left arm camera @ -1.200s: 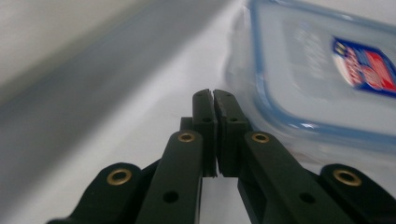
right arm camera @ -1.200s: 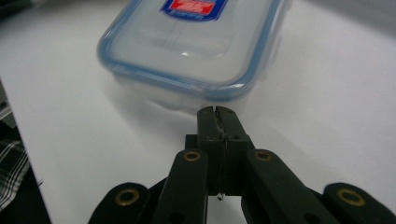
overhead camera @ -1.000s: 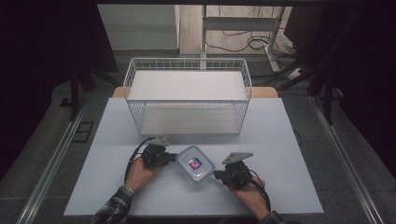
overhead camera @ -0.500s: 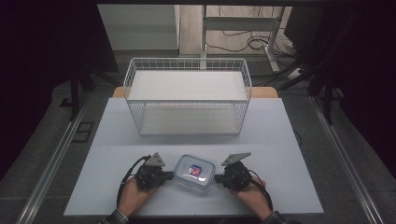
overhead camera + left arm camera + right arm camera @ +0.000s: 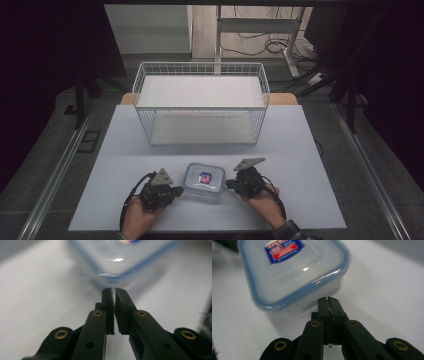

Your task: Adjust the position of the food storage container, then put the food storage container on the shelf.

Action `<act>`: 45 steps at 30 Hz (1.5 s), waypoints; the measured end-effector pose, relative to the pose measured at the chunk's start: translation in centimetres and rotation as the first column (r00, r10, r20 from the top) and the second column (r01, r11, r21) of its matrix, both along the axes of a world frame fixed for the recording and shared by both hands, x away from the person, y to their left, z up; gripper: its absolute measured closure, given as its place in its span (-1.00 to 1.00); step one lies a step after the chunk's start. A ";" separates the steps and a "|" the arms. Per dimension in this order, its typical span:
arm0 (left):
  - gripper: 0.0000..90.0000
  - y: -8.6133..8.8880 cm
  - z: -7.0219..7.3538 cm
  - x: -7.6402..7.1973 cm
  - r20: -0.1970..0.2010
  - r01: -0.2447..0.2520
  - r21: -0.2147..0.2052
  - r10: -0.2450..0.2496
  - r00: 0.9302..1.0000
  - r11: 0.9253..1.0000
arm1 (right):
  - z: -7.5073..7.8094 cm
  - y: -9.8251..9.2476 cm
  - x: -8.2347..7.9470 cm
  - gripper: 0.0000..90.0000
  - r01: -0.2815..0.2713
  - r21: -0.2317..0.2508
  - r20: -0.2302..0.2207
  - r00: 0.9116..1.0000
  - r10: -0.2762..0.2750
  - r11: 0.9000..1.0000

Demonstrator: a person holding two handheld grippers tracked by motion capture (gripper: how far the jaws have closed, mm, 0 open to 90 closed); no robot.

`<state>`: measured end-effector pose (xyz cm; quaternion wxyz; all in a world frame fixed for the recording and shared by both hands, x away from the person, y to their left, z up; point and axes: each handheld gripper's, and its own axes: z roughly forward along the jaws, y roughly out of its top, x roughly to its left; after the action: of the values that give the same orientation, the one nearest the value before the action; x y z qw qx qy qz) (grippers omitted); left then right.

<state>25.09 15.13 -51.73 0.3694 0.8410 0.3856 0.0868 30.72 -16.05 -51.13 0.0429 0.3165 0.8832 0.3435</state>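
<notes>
Two grippers bracketing one lidded plastic container [image 5: 202, 179], sitting near the front edge of the table [image 5: 310, 150], well short of the wire basket [image 5: 200, 107]. Left gripper [image 5: 176, 190] just off its left corner, right gripper [image 5: 230, 184] tip right at the right side wall (touching or a hair off, can't say). Both sets of jaws pinched together, gripping nothing. Long axis running roughly left-right, tilted a bit. Right one nearer. Versus a second back: left hand slid back toward the near edge, container shifted slightly right, right hand basically parked.
</notes>
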 end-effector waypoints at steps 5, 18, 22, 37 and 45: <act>0.95 -0.3 -1.1 1.3 -0.063 0.013 -0.079 -0.018 0.998 0.997 | -0.1 0.2 -1.2 0.96 -0.048 -0.001 -0.043 0.998 0.048 0.999; 0.90 -1.7 -1.2 1.0 -0.069 0.059 -0.069 -0.064 0.996 0.996 | 0.1 -0.5 -0.3 0.95 -0.001 -0.007 -0.006 1.000 0.001 1.000; 0.46 -0.9 -0.9 1.1 -0.070 0.037 -0.077 -0.042 0.997 0.996 | 0.3 -1.4 -0.7 0.70 -0.002 -0.022 0.032 0.999 0.003 1.000; -0.57 0.0 -0.2 1.2 -0.030 0.041 -0.147 -0.046 0.998 0.988 | 1.8 -3.2 -0.7 -0.19 0.025 0.036 0.061 0.998 -0.027 0.999; -0.72 -0.3 0.1 2.5 -0.009 0.022 -0.194 -0.024 1.000 0.981 | 2.2 -1.6 -0.1 -0.42 0.034 0.089 0.081 0.996 -0.041 0.995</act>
<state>27.61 14.86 -51.61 0.4484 0.8059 0.3846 0.0399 30.59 -17.66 -48.93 0.0718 0.3202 0.8587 0.3936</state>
